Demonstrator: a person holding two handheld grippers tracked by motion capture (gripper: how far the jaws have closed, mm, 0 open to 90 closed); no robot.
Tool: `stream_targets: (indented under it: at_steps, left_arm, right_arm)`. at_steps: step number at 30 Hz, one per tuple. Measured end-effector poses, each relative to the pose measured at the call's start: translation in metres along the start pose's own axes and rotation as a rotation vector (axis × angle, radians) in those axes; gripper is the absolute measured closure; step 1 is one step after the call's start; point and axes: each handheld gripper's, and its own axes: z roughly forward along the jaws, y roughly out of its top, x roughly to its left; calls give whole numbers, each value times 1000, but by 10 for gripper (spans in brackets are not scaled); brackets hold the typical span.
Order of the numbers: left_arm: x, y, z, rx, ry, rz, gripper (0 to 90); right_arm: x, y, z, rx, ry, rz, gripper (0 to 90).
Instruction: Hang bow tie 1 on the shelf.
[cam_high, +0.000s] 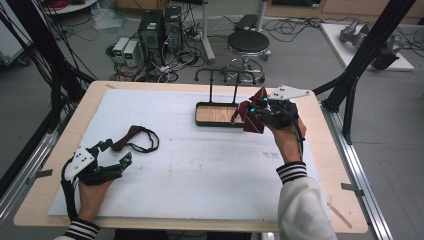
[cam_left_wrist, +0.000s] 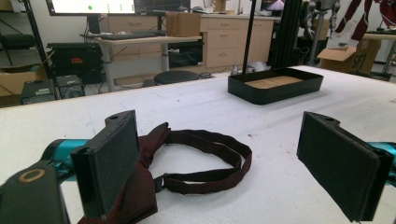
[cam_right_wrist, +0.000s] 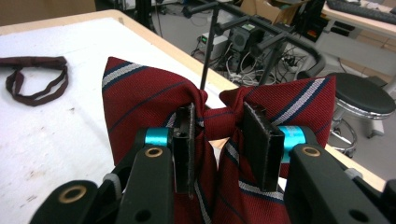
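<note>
On a wooden table covered with a white sheet, a person works with a hand-held gripper in each hand. The right gripper is raised at the far right of the sheet, just beside a shallow black tray with a wooden floor and a thin black stand rising from it. Its jaws are pinched on the knot of a red striped bow tie, whose two wings fan out to either side of the jaws in the right gripper view; the tie hangs clear of the sheet. The left gripper rests low at the near left of the sheet, its jaws spread wide with nothing pressed between them. A dark maroon bow tie with a looped strap lies flat on the sheet; its body sits against the gripper's left jaw, the strap loop curling out between the jaws. The two ties are well apart. Beyond the table stand a black stool and computer towers on the floor.
</note>
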Motion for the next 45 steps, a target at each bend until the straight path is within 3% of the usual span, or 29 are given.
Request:
stream_targets:
  at_steps: [13,22,29,45]
  left_arm:
    - [0,0,0,0,1,1,133]
    - [0,0,0,0,1,1,133]
    - [0,0,0,0,1,0,133]
    - [-1,0,1,2,2,1,133]
  right_arm:
    - [-10,2,5,-89,-33,46,662]
    - [-28,2,6,-176,-37,146,662]
    - [-40,4,14,-181,-44,191,662]
    - [-63,8,31,-165,-70,239,662]
